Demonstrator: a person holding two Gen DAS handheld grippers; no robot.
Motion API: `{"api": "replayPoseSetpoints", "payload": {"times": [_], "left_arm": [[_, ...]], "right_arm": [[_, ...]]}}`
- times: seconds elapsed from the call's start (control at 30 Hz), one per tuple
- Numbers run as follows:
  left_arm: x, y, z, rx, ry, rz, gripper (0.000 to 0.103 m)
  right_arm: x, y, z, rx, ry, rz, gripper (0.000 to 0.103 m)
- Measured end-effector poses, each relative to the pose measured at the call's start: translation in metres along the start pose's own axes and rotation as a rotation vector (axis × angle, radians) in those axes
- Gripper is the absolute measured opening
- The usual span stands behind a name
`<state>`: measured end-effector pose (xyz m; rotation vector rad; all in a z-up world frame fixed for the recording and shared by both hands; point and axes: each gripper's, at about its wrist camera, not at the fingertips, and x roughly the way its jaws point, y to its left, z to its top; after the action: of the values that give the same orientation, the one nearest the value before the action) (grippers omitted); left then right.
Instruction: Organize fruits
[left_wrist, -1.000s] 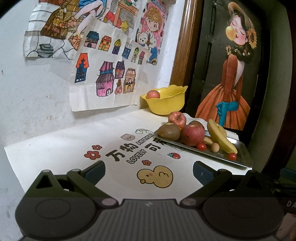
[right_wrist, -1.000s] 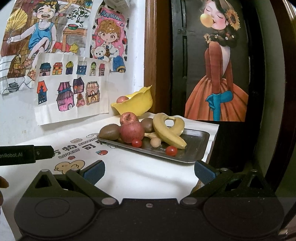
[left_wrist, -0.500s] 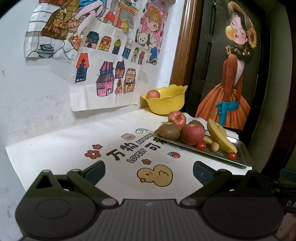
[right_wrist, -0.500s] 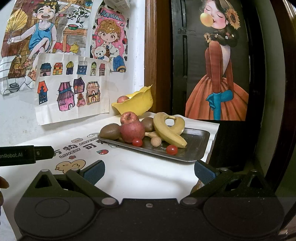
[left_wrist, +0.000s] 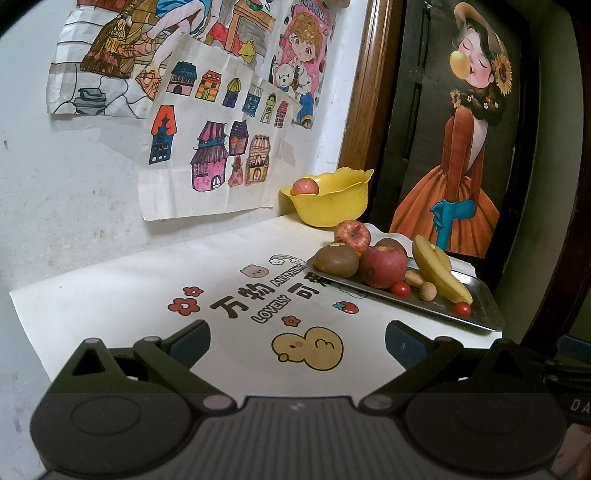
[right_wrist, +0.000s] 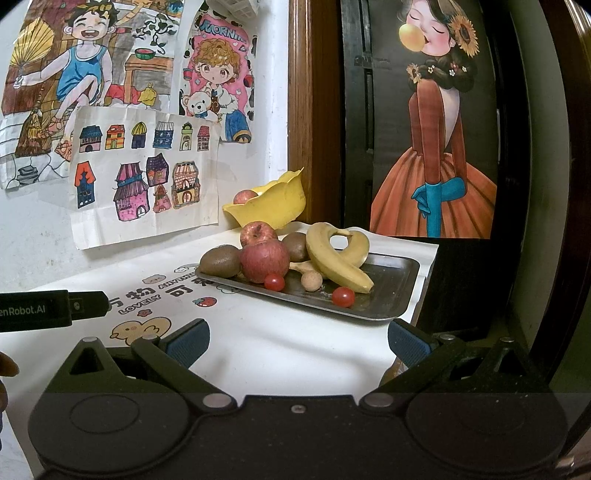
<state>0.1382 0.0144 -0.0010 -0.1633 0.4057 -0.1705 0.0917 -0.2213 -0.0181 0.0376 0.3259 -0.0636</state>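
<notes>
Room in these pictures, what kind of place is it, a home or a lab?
Most likely a home, perhaps a child's corner: hand-coloured drawings taped to the wall, a cartoon table mat, and fruit on a metal tray beside a yellow bowl.

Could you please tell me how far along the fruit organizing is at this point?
Early on. One apple already sits in the yellow bowl. Nothing is in hand: the left tool and right tool are both open and empty. Left on the metal tray: two apples, kiwis, bananas and cherry tomatoes.
</notes>
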Motion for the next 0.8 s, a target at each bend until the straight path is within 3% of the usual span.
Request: {"api": "replayPoseSetpoints", "payload": {"times": [0.8], "left_arm": [[-0.001, -0.002, -0.0014, 0.001, 0.002, -0.003, 0.103]], "right_arm": [[-0.001, 0.001, -0.0004, 0.002, 0.002, -0.001, 0.102]]}}
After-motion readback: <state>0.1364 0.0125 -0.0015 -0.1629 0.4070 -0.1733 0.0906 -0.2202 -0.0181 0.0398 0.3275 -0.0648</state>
